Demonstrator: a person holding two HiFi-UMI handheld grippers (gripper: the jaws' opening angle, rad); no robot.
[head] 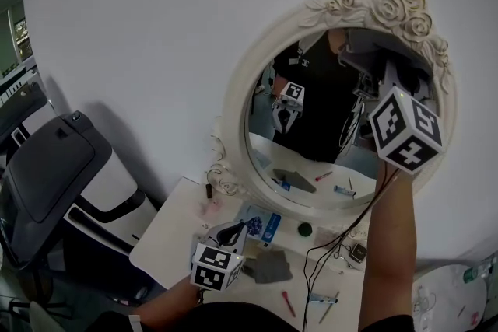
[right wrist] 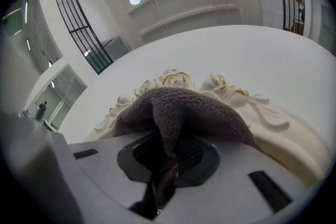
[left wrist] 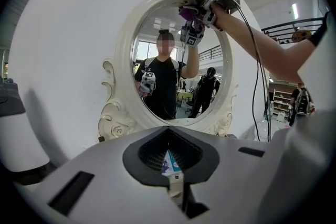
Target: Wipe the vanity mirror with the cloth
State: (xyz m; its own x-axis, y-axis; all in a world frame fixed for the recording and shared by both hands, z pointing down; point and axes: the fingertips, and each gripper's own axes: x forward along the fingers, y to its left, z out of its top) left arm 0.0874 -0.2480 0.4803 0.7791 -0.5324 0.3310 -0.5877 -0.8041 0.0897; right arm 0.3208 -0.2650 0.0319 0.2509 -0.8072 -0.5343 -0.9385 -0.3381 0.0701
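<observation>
The R gripper (right wrist: 167, 168) is clamping a soft grey-mauve terry cloth (right wrist: 181, 107) btwn its jaws, one fold pinched deep in the throat w/ the rest bunching over the tips. It is pressing the cloth at the top right of the oval vanity mirror w/ the white carved frame (head: 235, 109), right by the gilt-edged roses (right wrist: 176, 80). Whether the cloth is touching glass or only frame isn't showing clearly. The L gripper (left wrist: 170, 178) is hanging low over the near part of the white table (head: 167, 233), jaws closed on nothing. A blue-and-white packet (head: 264, 225) is only showing thru the slit. As I'm judging it, the cloth is light, limp and grippy, so a pinch on a fold w/ a free wad in front is serving well as the wiping pad. The mirror is looking fragile and prob. top-heavy, standing on the table by the far wall. Hard pushes up high are risking a tip, so light pressure is making sense. The idle L gripper is looking best placed to steady the lower frame, not the glass.
</observation>
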